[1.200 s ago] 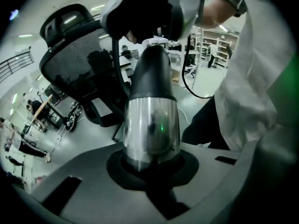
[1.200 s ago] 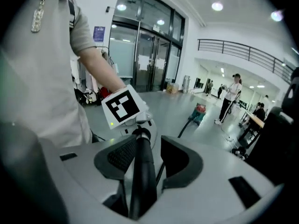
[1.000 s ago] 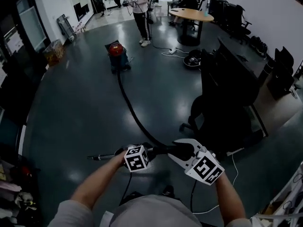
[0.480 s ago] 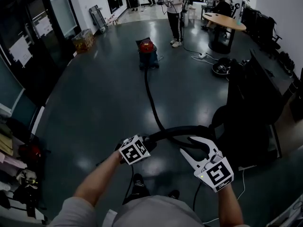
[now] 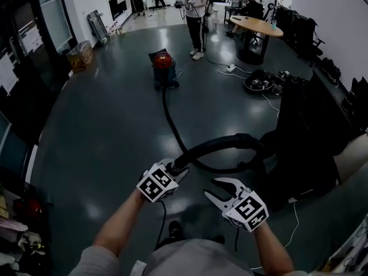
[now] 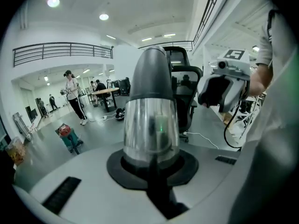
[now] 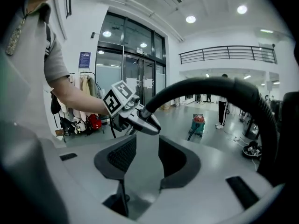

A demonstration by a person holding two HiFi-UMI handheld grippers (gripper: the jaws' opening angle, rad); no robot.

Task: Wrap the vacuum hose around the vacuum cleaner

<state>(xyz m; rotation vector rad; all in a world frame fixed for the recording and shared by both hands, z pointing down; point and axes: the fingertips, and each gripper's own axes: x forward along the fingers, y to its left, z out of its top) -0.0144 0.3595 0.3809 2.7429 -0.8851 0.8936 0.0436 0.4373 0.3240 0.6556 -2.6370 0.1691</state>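
Note:
The vacuum cleaner [image 5: 163, 66], red on top with a teal body, stands far ahead on the dark floor. Its black hose [image 5: 172, 128] runs toward me, arches up in a loop [image 5: 230, 142] to the right and ends at my left gripper [image 5: 174, 168]. That gripper is shut on the hose's metal end tube [image 6: 150, 125], which fills the left gripper view. My right gripper [image 5: 210, 187] hangs open and empty just below the loop, apart from the hose. In the right gripper view the right gripper [image 7: 147, 155] has bare jaws, with the hose arch [image 7: 210, 85] and the vacuum cleaner [image 7: 198, 122] beyond.
A black office chair [image 5: 305, 137] stands close on my right, with a white cable [image 5: 293, 211] on the floor beside it. A person [image 5: 196, 16] stands just behind the vacuum. Further back are a round table [image 5: 256, 25] and a tangle of cables [image 5: 261, 82].
The right gripper has come off the hose and dropped lower, open. The left gripper keeps its hold, and the hose has risen into an arch on the right.

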